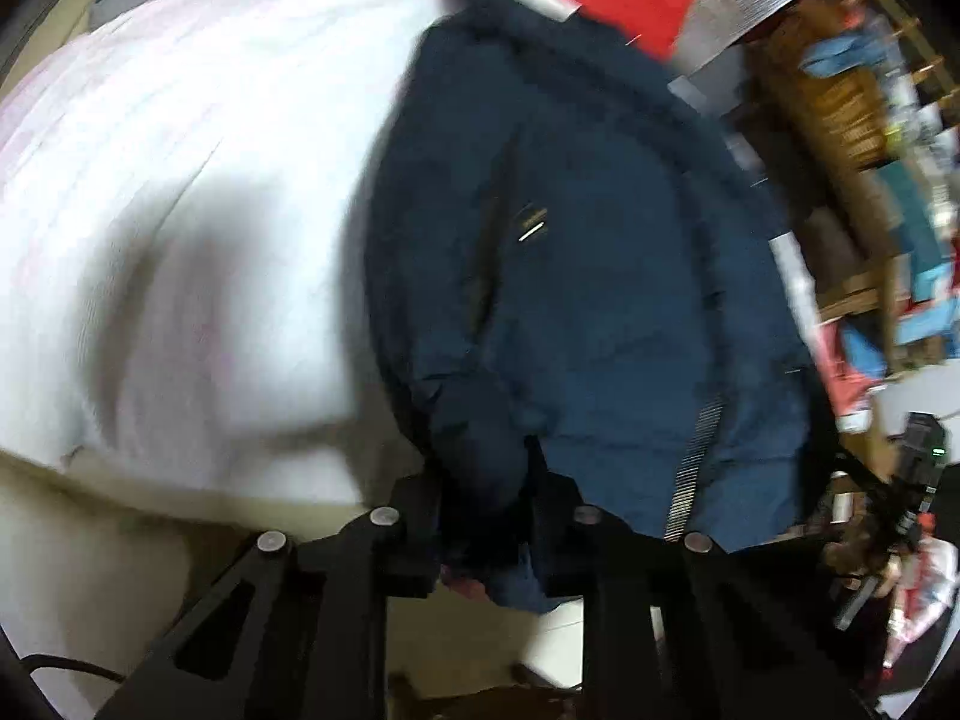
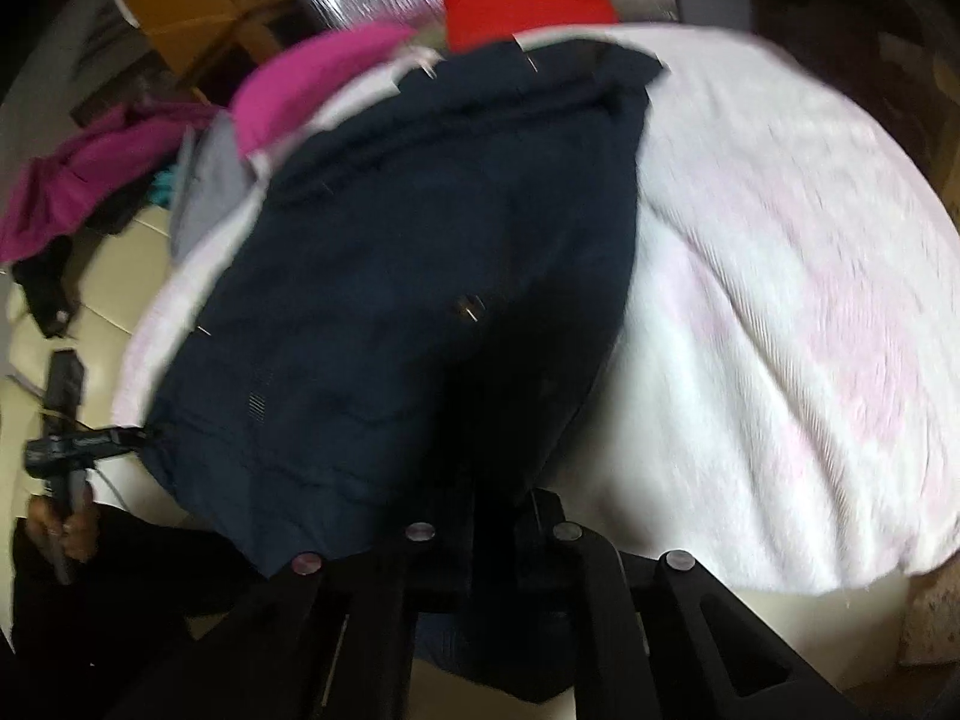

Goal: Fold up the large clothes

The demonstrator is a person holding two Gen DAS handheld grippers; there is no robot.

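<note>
Left wrist view: left gripper (image 1: 483, 516) clenched on hem of navy jacket (image 1: 600, 276); right gripper (image 2: 501, 531) pinches the same hem w/ jaws closed. Jacket lies over the white blanket (image 2: 780, 300), nr its edge, probably gripped at both corners to fold it flat.

No words or numbers are showing clearly enough to read. The dark blue jacket (image 1: 600, 276) is wearing a small tag (image 1: 531, 227), but it is looking too blurry.

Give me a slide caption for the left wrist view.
Left gripper pinching the navy jacket hem above a white blanket.
</note>
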